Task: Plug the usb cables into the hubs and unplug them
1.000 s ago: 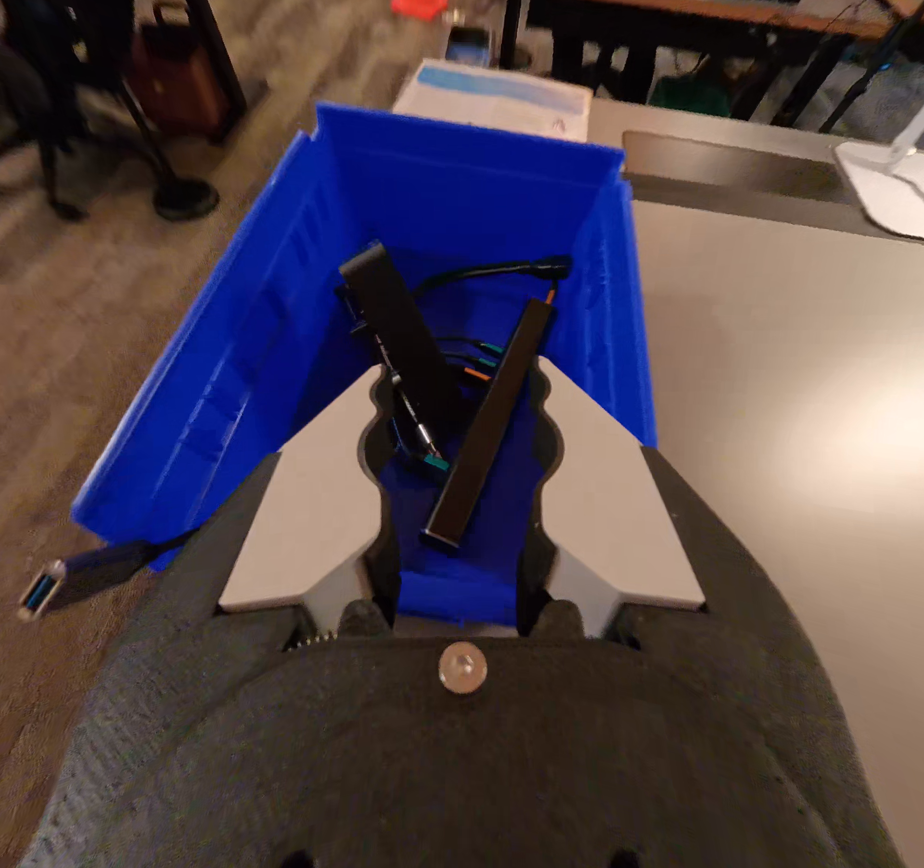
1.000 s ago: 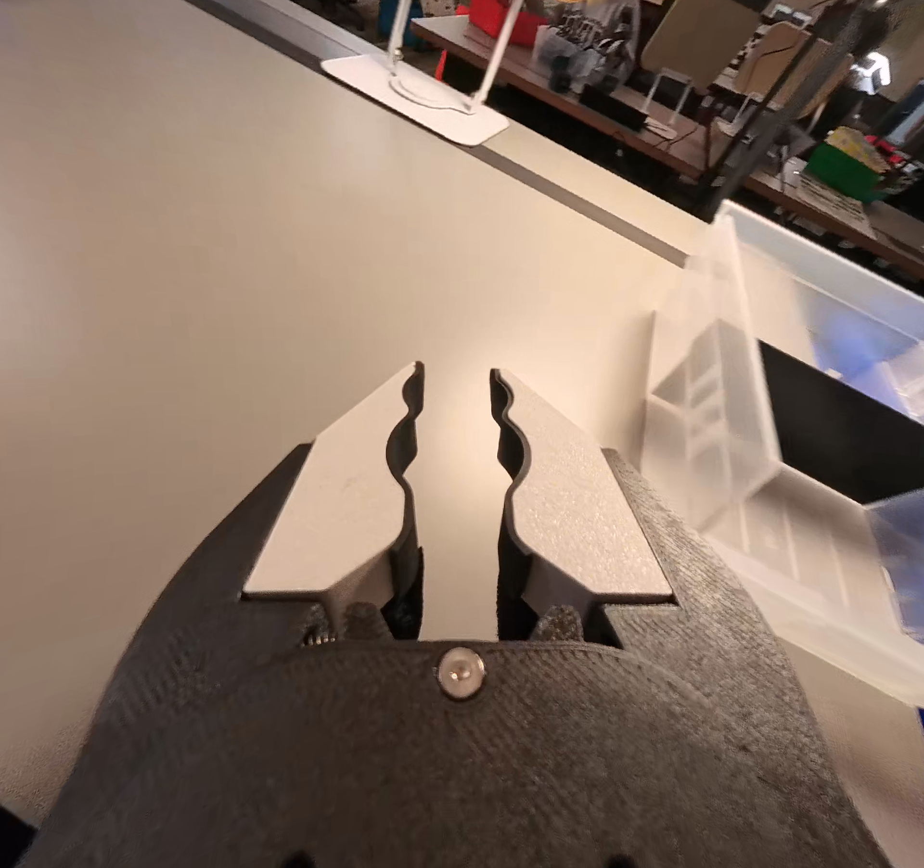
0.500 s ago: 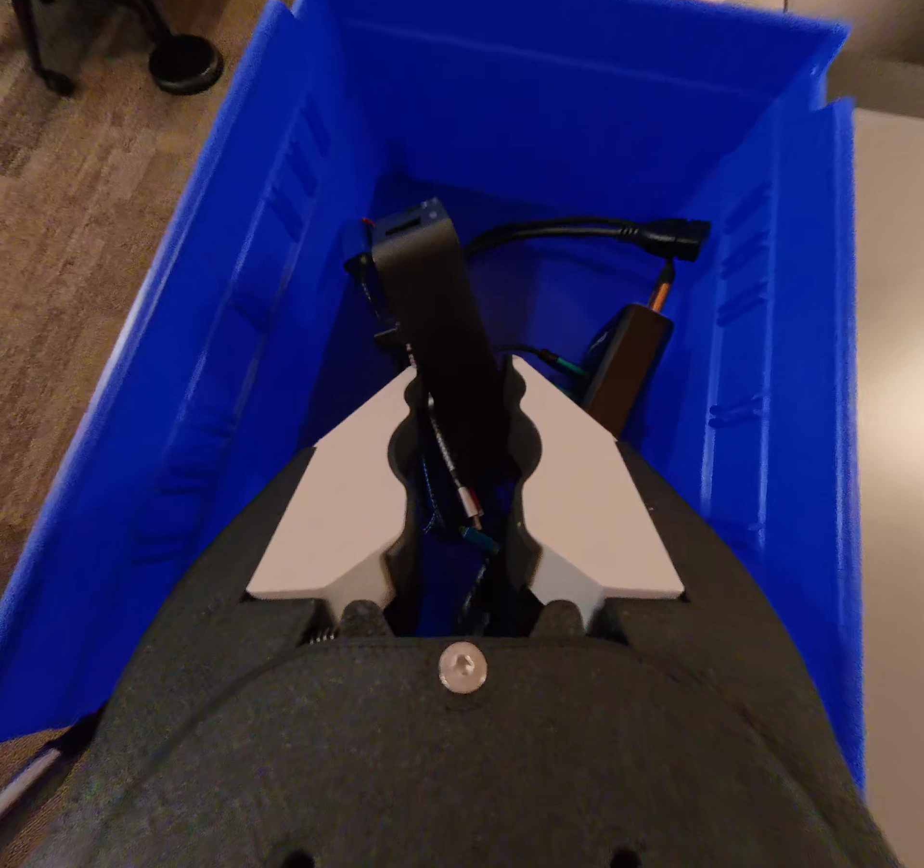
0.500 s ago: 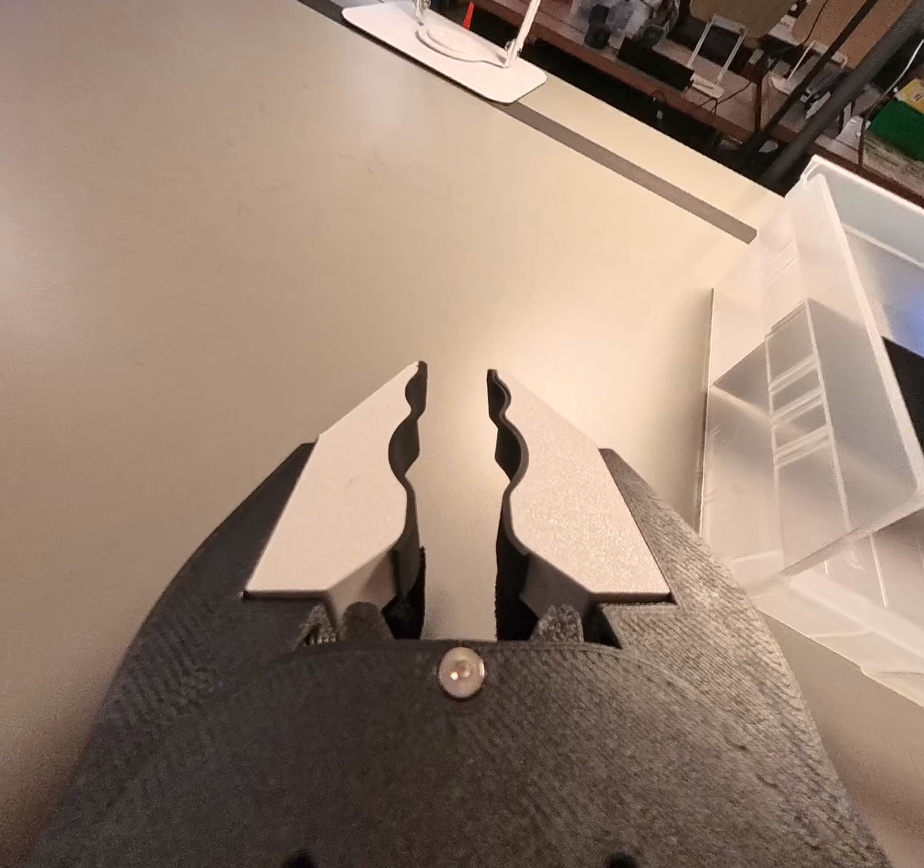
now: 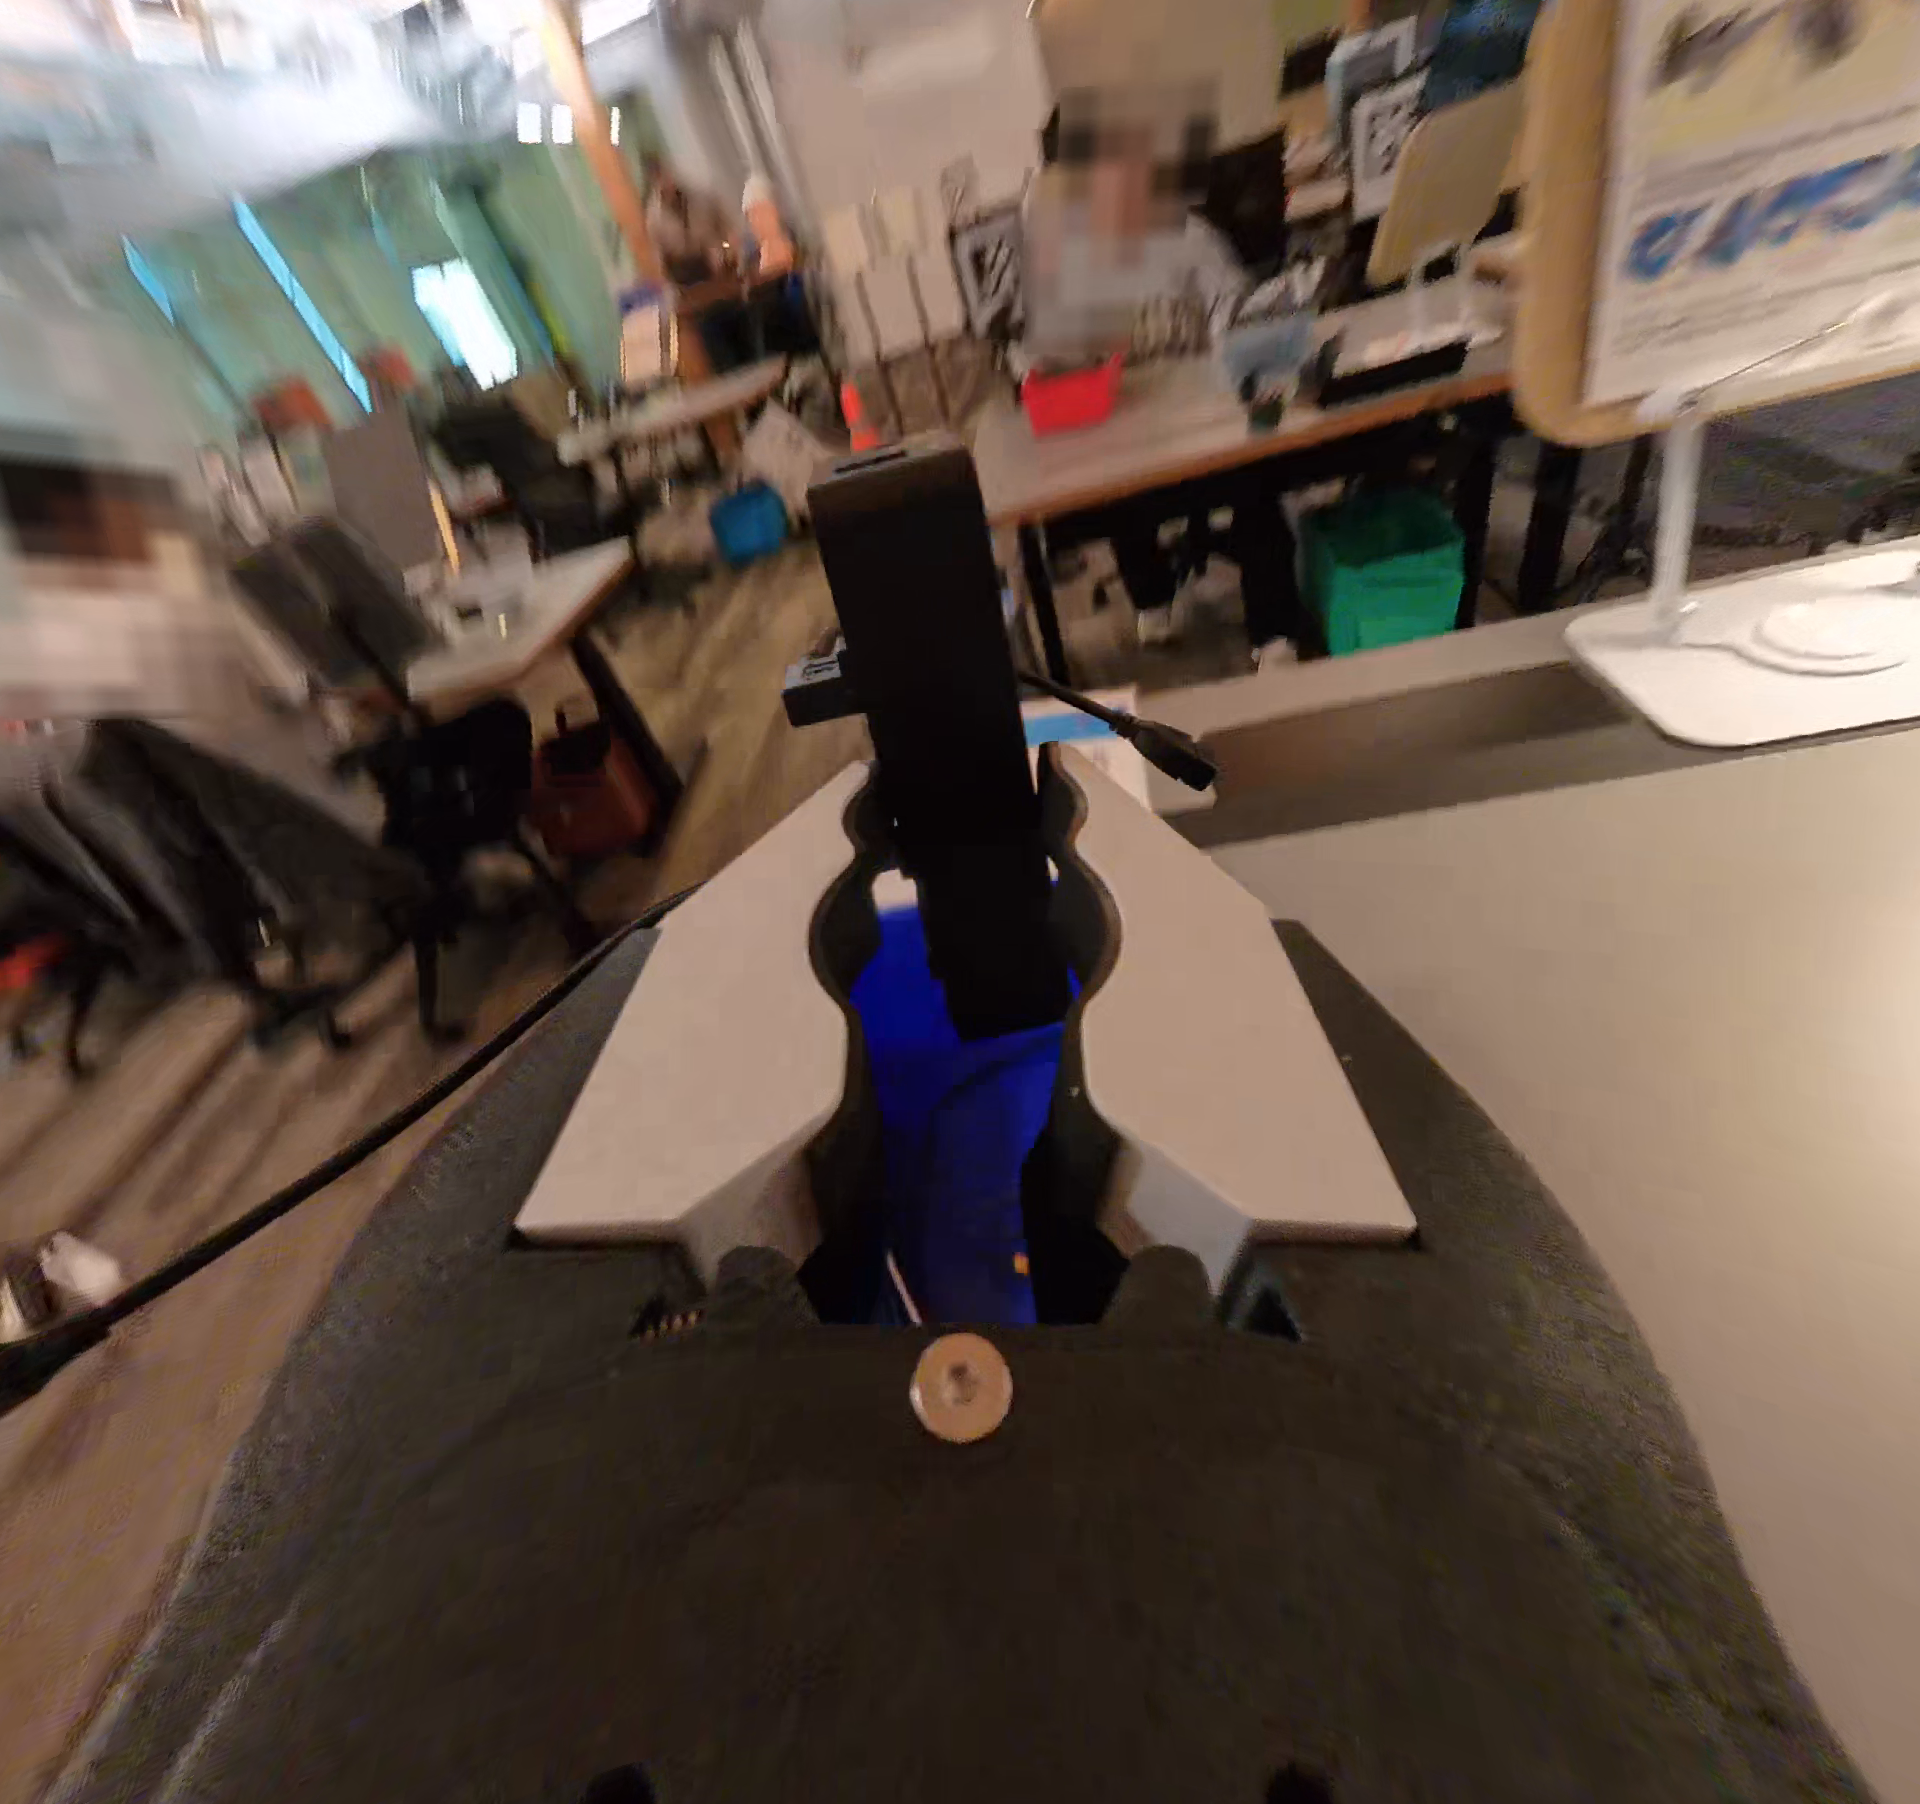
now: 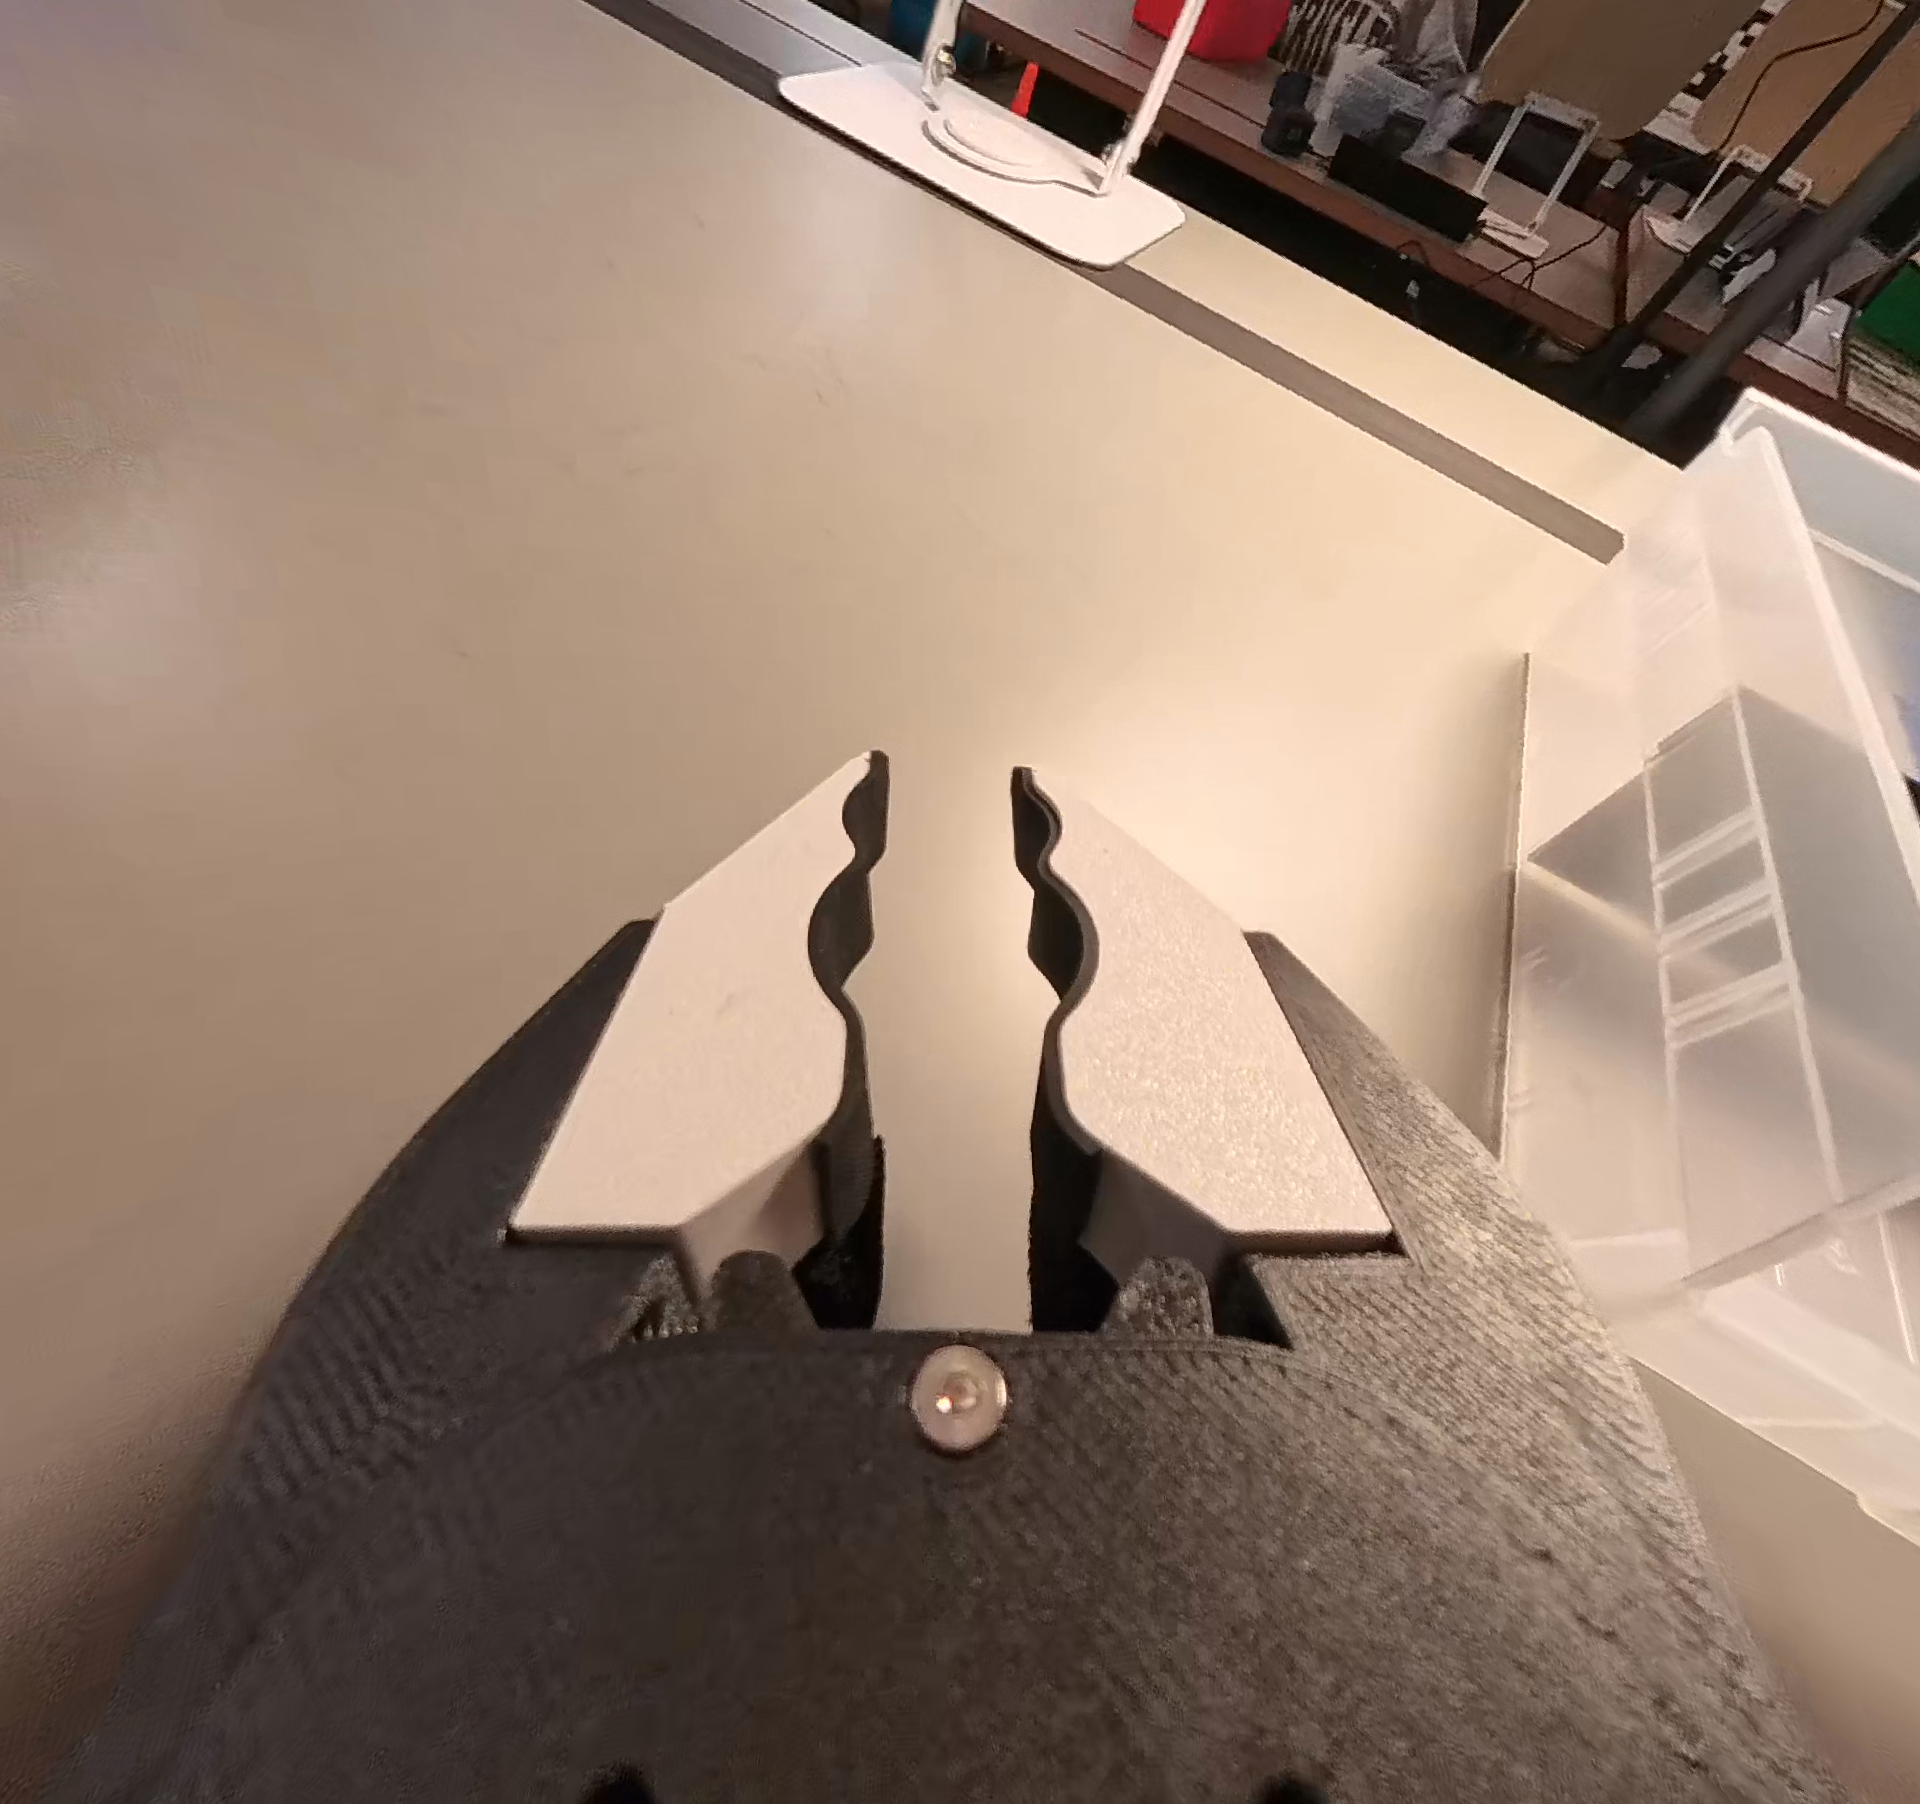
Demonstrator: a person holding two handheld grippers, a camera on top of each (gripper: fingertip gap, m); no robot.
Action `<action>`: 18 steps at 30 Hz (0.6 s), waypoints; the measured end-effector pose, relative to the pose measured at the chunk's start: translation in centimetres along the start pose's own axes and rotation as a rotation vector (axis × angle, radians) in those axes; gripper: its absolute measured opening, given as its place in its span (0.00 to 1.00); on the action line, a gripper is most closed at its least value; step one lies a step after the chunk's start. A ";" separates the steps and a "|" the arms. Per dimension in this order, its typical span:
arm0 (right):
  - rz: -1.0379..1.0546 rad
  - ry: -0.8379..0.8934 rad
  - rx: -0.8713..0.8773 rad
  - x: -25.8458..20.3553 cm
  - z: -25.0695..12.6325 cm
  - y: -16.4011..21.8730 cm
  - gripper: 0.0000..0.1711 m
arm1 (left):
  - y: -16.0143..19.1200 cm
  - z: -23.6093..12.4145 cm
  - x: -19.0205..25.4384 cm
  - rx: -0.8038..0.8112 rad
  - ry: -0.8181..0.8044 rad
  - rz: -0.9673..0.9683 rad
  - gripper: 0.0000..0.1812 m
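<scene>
Now left tongs [image 5: 961, 798] clamp the black hub [image 5: 930, 674] upright; right tongs [image 6: 948, 767] gape narrowly.

Matt black plastic hub [image 5: 930, 674]; smooth beige table [image 6: 520, 466]; translucent plastic bin [image 6: 1766, 923].

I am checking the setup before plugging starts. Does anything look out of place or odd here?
Nothing looks damaged or spilled. The left gripper holds the black hub upright, with a cable dangling from it. The right gripper is open over the table.
</scene>
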State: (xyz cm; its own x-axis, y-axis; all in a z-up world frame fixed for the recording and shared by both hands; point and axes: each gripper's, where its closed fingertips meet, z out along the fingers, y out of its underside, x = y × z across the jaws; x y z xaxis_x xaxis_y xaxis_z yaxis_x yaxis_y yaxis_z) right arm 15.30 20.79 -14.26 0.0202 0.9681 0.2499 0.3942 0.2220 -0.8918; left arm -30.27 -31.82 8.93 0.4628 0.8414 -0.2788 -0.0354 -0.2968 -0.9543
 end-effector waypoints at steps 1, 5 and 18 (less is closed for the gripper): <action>-0.004 -0.006 0.003 -0.2 0.0 -0.1 0.14 | -1.9 -0.7 1.3 0.059 0.022 0.056 0.17; -0.022 -0.037 0.037 -1.2 0.2 -1.3 0.14 | -6.9 -3.6 9.8 0.267 0.180 0.315 0.18; 0.010 -0.334 0.287 -7.0 4.9 -13.4 0.26 | -2.2 -1.9 42.5 0.548 0.420 0.910 0.17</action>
State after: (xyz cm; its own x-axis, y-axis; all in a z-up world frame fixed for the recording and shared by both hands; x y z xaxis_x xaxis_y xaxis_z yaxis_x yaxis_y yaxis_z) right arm 5.35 11.58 -5.94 -0.2943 0.9443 0.1473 0.1232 0.1904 -0.9739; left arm -8.81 3.72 -0.58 0.3238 0.1672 -0.9312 -0.8431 -0.3956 -0.3642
